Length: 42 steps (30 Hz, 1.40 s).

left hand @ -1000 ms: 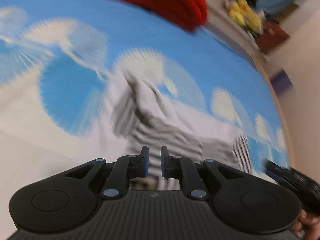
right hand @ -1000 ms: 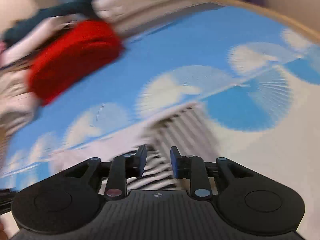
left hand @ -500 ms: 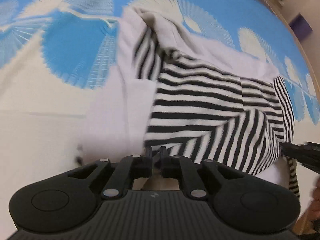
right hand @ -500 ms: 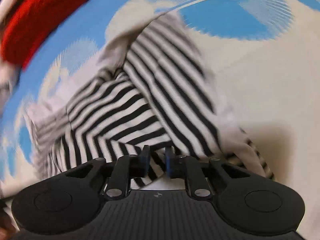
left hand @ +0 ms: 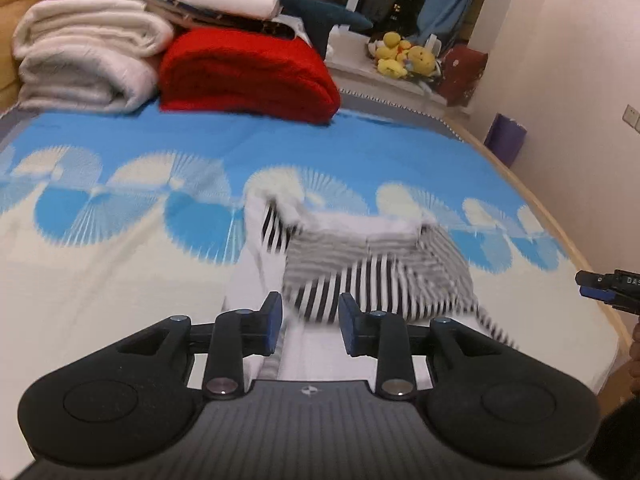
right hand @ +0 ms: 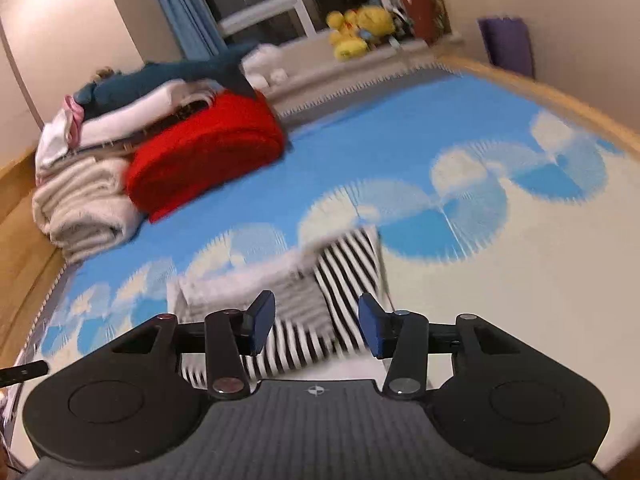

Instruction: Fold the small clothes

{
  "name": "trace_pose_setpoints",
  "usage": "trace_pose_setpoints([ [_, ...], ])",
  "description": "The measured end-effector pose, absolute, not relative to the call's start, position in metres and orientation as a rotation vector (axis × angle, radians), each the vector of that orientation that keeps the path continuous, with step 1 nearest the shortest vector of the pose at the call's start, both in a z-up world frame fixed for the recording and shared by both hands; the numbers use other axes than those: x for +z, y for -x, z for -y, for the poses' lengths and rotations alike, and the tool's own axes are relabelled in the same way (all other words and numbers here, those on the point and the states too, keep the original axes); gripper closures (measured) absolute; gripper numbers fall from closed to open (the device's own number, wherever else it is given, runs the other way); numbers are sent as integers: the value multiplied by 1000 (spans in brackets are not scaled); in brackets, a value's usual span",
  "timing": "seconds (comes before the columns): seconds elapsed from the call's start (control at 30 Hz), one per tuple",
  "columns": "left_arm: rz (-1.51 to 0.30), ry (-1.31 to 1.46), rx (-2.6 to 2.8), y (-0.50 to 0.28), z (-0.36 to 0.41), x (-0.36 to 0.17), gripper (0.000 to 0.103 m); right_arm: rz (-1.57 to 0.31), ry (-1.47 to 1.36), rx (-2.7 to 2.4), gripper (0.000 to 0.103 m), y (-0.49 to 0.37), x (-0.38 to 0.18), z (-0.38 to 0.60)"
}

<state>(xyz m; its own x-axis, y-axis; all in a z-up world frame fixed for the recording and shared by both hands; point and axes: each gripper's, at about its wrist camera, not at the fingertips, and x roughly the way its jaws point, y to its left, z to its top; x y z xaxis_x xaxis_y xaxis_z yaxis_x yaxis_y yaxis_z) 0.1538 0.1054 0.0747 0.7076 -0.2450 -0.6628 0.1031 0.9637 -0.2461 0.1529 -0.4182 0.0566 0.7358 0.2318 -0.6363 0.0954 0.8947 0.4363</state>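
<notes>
Both grippers pointed obliquely down at the bed. The left gripper (left hand: 310, 328) had just been opening; its fingers stood apart, gripping nothing. The right gripper (right hand: 316, 328) likewise had just been opening, fingers spread wider and empty. The soft black-and-white striped garment (left hand: 372, 264) lay folded on the blue fan-patterned bedspread (left hand: 120, 208), just beyond both fingertips.

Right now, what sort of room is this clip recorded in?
Most likely a bedroom at home. The striped garment lies on a bed with a blue-and-white patterned cover, folded blankets are stacked at its far end, and yellow plush toys sit on the window ledge by the curtains.
</notes>
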Motion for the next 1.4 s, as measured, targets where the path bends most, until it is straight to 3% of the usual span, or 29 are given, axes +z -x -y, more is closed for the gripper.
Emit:
trace_pose_setpoints([
  [0.13, -871, 267, -109, -114, -114, -1, 69, -819, -448, -2, 55, -107, -3, 415],
  [0.2, -1017, 316, -25, -114, -118, -29, 69, -930, -453, -43, 54, -102, -29, 415],
  [0.27, -1067, 413, -61, -119, -121, -39, 63, -988, -489, -14, 55, -103, -41, 417],
  [0.33, -1067, 456, -71, -123, -123, -43, 47, -999, -479, -9, 53, -105, -46, 418],
  [0.4, -1088, 454, -58, -127, -122, -49, 43, -1031, -457, -22, 48, -108, -53, 414],
  [0.6, -1199, 529, -27, -138, -124, -75, 43, -1174, -527, -47, 48, -114, -82, 405],
  [1.03, -1238, 440, -7, -139, -107, -94, 45, -1232, -497, -77, 49, -102, -100, 396],
  [1.1, -1239, 424, -17, -138, -105, -93, 54, -1230, -496, -79, 51, -102, -99, 396],
  [1.17, -1243, 428, -33, -137, -104, -92, 72, -1225, -499, -74, 57, -102, -98, 396],
  [1.2, -1242, 431, -41, -137, -104, -92, 86, -1222, -502, -68, 59, -101, -97, 396],
  [1.23, -1237, 430, -51, -136, -104, -90, 91, -1219, -506, -61, 64, -101, -96, 396],
  [1.33, -1204, 416, -64, -132, -104, -79, 93, -1206, -513, -42, 86, -100, -93, 397],
  [1.4, -1181, 418, -66, -127, -106, -70, 93, -1181, -532, -29, 88, -99, -89, 401],
])
